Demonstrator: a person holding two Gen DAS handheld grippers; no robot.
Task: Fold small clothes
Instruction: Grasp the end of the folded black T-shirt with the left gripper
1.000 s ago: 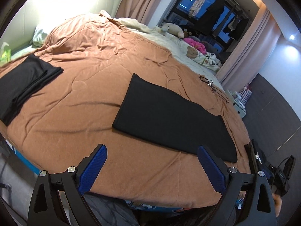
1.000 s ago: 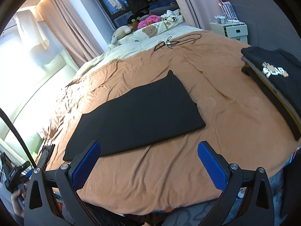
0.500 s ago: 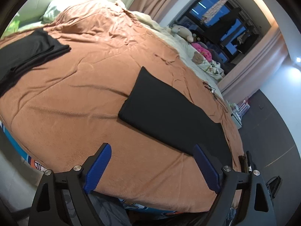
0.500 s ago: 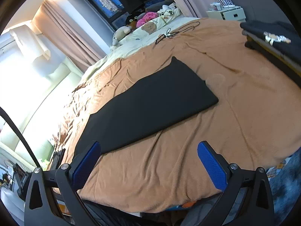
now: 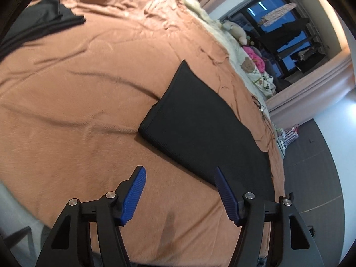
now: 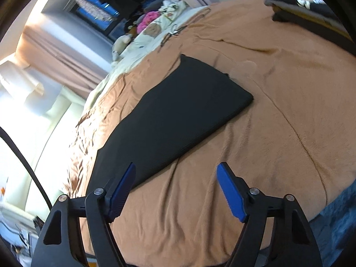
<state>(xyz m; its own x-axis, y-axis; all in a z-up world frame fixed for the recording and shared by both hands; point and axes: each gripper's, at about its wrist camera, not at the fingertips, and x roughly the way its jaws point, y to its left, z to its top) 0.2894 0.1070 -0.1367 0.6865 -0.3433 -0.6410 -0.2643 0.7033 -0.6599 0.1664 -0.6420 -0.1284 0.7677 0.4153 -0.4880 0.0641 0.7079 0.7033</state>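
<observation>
A black garment (image 5: 200,124), folded into a long flat rectangle, lies on the brown bedspread (image 5: 77,84). It also shows in the right wrist view (image 6: 173,115). My left gripper (image 5: 180,191) is open and empty, just above the bedspread, with its right finger over the garment's near long edge. My right gripper (image 6: 175,189) is open and empty, with its left finger over the garment's near edge and its right finger over bare bedspread (image 6: 278,122).
Another folded black garment (image 5: 40,24) lies at the far left of the bed. A stack of dark folded clothes (image 6: 307,9) sits at the bed's right edge. Soft toys and a cable (image 6: 171,33) lie on the far side. The floor (image 5: 311,155) lies beyond the bed's foot.
Both grippers have tilted and come down closer to the bed and the black garment. Their jaws have narrowed but stay open. The garment has not moved.
</observation>
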